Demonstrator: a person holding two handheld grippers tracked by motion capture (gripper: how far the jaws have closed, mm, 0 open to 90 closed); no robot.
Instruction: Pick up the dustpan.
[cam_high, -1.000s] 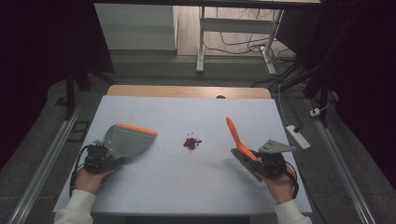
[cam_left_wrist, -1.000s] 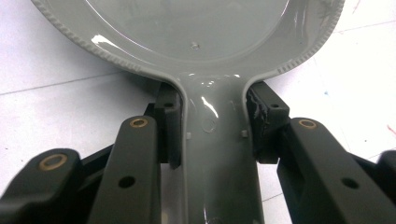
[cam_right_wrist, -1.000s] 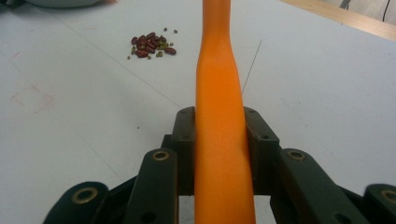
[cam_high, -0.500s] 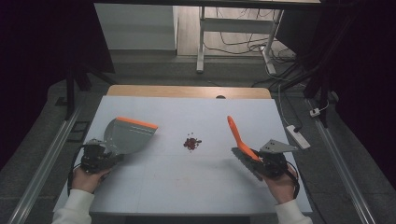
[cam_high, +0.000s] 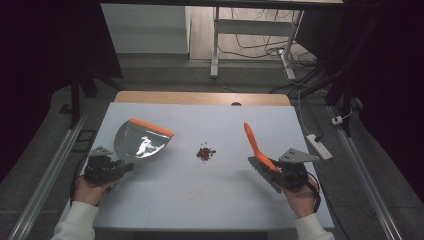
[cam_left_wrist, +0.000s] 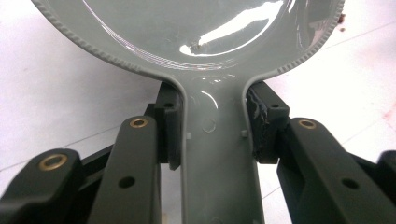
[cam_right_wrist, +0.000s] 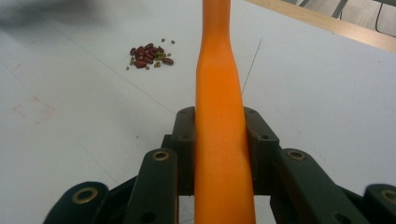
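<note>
Both tools are in hand, but sweeping appears not yet begun: the beans (cam_high: 205, 153) are lying in a small loose pile at mid-worktop (cam_high: 215, 210), none in the pan. The left hand-held gripper (cam_high: 111, 167) is grasping the grey dustpan (cam_high: 141, 141) by its handle, jaws clamped on both sides, the pan's orange lip facing the pile. The right hand-held gripper (cam_high: 272, 171) is clenching the orange brush (cam_high: 255, 142) at its handle. The pile is sitting between the two tools, well apart from either. Judged remaining: closing in, sweeping, collecting.
</note>
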